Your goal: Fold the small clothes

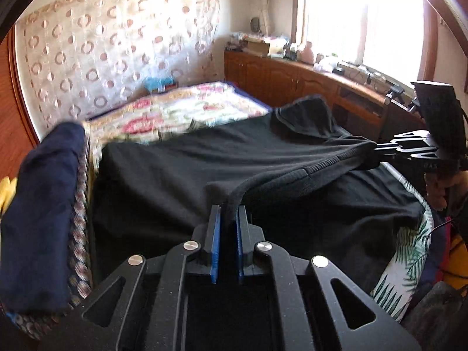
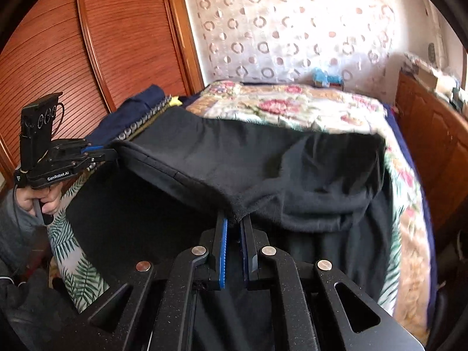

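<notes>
Two black grippers with blue ribbed pads each pinch an edge of one black knit garment [image 1: 222, 158], a soft, matte piece with a thick ribbed hem. Nearest in the left wrist view, the left gripper [image 1: 228, 213] has its jaws pressed together on a rolled section of that hem, which rises from between the pads and runs off to the right. In the right wrist view, the right gripper [image 2: 235, 225] has its jaws closed on a pointed corner of the same cloth. Between the two grips the hem is drawn fairly taut, while the rest of the garment sags in loose folds over the bed.

Below it lies a white cover printed with green fern leaves [image 1: 409, 263]. Beside the garment on the left sits a stack of folded clothes, a navy cloth [image 1: 44, 204] on top of a patterned woven one. Farther back spreads a quilted floral bedspread [image 2: 292, 105] in pink, green and cream. Behind it hangs a sheer curtain with ring patterns [image 2: 278, 29], flanked by a ribbed reddish wooden wardrobe door [image 2: 117, 35].
</notes>
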The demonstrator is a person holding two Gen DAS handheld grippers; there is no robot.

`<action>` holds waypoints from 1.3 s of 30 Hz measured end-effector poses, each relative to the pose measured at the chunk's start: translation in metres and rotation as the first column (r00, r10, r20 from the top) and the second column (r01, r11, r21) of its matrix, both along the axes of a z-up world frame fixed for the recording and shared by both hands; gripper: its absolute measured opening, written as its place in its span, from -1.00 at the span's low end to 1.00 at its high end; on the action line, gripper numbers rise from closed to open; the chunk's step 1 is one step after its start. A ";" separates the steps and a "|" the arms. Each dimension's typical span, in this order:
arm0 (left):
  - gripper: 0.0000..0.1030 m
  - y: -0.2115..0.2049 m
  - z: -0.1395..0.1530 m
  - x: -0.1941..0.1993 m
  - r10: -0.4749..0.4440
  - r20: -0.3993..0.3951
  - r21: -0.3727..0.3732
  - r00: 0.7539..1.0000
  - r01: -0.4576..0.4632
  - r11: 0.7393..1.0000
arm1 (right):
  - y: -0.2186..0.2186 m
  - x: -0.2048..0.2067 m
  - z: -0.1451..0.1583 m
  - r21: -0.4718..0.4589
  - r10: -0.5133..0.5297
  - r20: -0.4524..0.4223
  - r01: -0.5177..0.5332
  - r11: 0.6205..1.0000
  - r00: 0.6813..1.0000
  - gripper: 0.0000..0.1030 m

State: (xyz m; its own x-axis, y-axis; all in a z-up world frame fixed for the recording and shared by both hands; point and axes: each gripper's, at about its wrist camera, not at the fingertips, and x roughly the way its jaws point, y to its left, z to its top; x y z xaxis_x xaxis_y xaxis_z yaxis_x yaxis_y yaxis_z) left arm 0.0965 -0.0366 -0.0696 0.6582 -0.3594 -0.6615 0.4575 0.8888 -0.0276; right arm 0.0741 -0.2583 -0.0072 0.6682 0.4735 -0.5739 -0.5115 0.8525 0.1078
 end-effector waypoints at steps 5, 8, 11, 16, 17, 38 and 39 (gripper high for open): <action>-0.23 0.008 -0.014 -0.005 0.034 -0.023 -0.008 0.999 -0.034 0.999 | 0.006 0.004 -0.027 -0.088 -0.049 -0.042 0.045 0.995 0.998 -0.49; -0.08 0.022 -0.014 -0.010 0.059 -0.029 -0.044 0.998 -0.060 0.997 | -0.003 0.011 -0.031 -0.091 -0.091 -0.059 0.085 0.992 0.994 -0.13; 0.47 0.036 -0.018 -0.010 0.101 -0.035 -0.064 0.994 -0.103 0.993 | -0.017 0.014 -0.027 -0.077 -0.130 -0.028 0.127 0.989 0.991 -0.13; 0.55 0.056 -0.022 -0.011 0.177 -0.028 -0.078 0.984 -0.179 0.981 | -0.045 0.047 -0.029 -0.073 -0.233 -0.019 0.231 0.970 0.972 -0.15; 0.56 0.059 -0.023 -0.012 0.197 -0.021 -0.078 0.980 -0.198 0.977 | -0.048 0.057 -0.030 -0.072 -0.250 -0.022 0.248 0.966 0.968 -0.29; 0.29 0.059 -0.022 0.016 0.275 0.017 -0.007 0.961 -0.274 0.962 | -0.077 0.095 -0.045 -0.091 -0.382 0.044 0.385 0.919 0.923 -0.89; 0.24 0.058 -0.022 0.022 0.272 0.014 0.003 0.962 -0.272 0.962 | -0.080 0.093 -0.049 -0.089 -0.387 0.039 0.389 0.917 0.921 -0.89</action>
